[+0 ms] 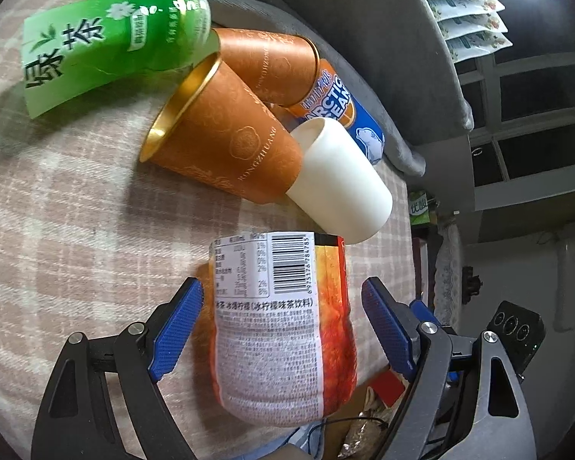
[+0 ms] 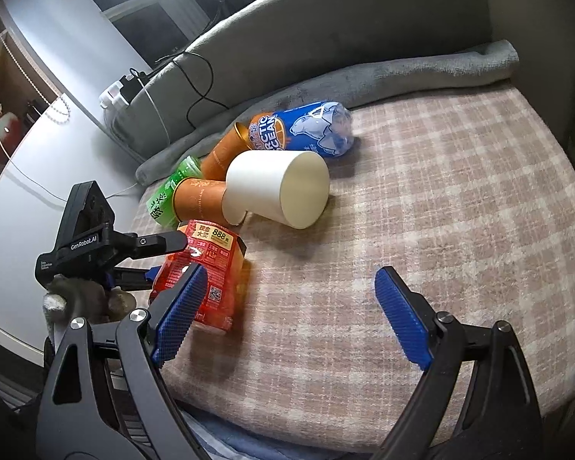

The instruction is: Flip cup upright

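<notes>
Several cups lie on their sides on a plaid blanket [image 1: 57, 211]. An orange-red cut-bottle cup [image 1: 283, 326] lies between the fingers of my open left gripper [image 1: 283, 326], whose blue pads do not touch it; it also shows in the right wrist view [image 2: 203, 268]. Beyond it lie a white cup [image 1: 341, 180] [image 2: 280, 188], two brown paper cups [image 1: 226, 142] [image 1: 272, 65], a green tea cup [image 1: 107, 46] and a blue Arctic Ocean cup [image 1: 349, 111] [image 2: 306, 130]. My right gripper [image 2: 291, 314] is open and empty over the blanket, near its front edge.
A rolled grey blanket [image 2: 402, 73] and the grey sofa back [image 2: 364, 11] run behind the cups. A charger and cables [image 2: 134, 84] sit at the far left. The left gripper body [image 2: 84, 237] reaches in from the left edge.
</notes>
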